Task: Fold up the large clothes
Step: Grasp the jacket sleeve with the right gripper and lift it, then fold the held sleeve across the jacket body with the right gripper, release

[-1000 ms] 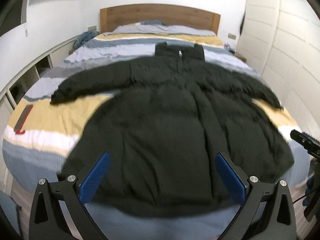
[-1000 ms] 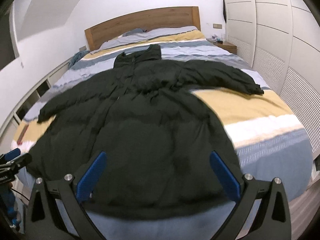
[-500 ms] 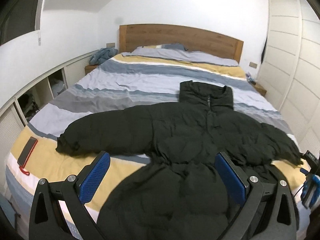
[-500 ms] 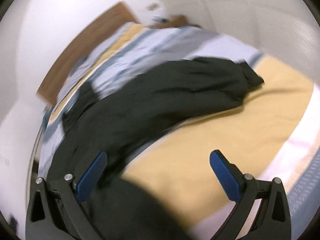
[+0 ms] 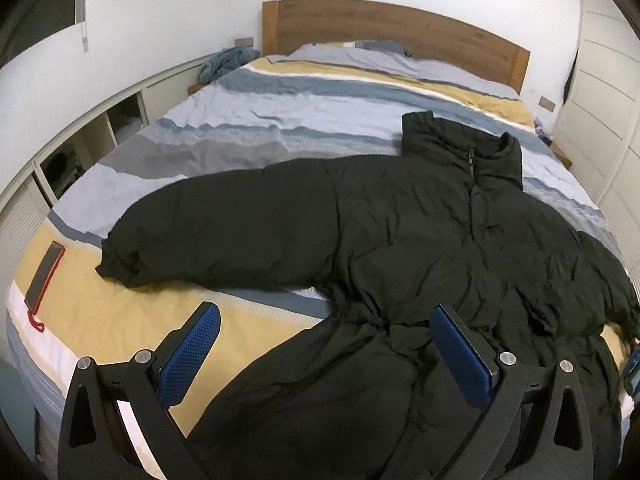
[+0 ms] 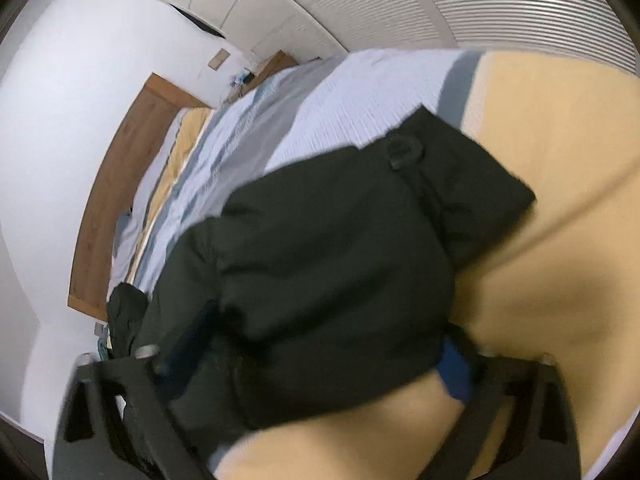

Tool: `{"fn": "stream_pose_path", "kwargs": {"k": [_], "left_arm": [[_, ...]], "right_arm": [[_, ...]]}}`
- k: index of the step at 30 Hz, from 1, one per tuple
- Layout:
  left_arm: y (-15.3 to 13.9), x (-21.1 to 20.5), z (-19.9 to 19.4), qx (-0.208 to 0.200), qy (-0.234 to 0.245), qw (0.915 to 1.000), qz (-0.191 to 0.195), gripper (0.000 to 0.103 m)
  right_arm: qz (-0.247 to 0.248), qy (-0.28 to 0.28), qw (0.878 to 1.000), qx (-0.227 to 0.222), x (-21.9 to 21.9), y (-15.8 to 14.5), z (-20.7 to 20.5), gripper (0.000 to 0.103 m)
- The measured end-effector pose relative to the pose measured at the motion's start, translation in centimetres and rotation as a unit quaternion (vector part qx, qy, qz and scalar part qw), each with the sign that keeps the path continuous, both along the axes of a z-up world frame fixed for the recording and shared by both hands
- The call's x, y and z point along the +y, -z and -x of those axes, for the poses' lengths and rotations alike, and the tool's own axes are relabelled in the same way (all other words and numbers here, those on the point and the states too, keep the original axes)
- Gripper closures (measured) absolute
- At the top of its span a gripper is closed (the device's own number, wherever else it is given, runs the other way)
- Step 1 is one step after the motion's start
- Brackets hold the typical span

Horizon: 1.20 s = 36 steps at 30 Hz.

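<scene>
Filling the room, striped bed (image 5: pixel 280 128), wooden headboard (image 5: pixel 380 28).

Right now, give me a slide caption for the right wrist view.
Right gripper, jaws just closing, around the cuff end of the black jacket's sleeve on the striped bedspread; blur hides whether the pads press.

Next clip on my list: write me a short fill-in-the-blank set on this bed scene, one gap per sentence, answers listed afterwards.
1. The black coat lies spread on a striped ____.
2. The headboard behind the pillows is made of ____.
3. The phone near the bed's edge has a case coloured ____.
4. The right gripper, whose fingers have just been closing, has the coat's ____ between its fingers.

Missing words: bed; wood; red; sleeve
</scene>
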<state>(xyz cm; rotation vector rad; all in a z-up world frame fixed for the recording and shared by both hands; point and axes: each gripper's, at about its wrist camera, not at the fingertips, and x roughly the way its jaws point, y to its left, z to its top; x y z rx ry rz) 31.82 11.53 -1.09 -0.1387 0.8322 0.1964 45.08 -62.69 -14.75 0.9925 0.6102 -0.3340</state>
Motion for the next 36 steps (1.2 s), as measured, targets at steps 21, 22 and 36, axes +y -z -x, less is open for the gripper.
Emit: {"fn": "stream_pose_path", "kwargs": {"k": [21,22,36], "left_arm": [[-1.7,2.0,2.0,-0.007,-0.017,0.9998,0.009,0.001],[-1.7,2.2,2.3,-0.006,-0.017,0.9998,0.012,0.001],[-2.7,5.9,6.8,-0.023,-0.027,0.9991,0.024,0.001]], "right_arm": [[0.185,-0.198,0.954,-0.128,15.7,-16.8,-4.3,0.094],[0.187,-0.214,0.949,-0.136,17.2,-17.7,-4.4,0.094],[0.217,-0.398,0.887,-0.084,37.1,-14.6,-5.6,0.093]]}}
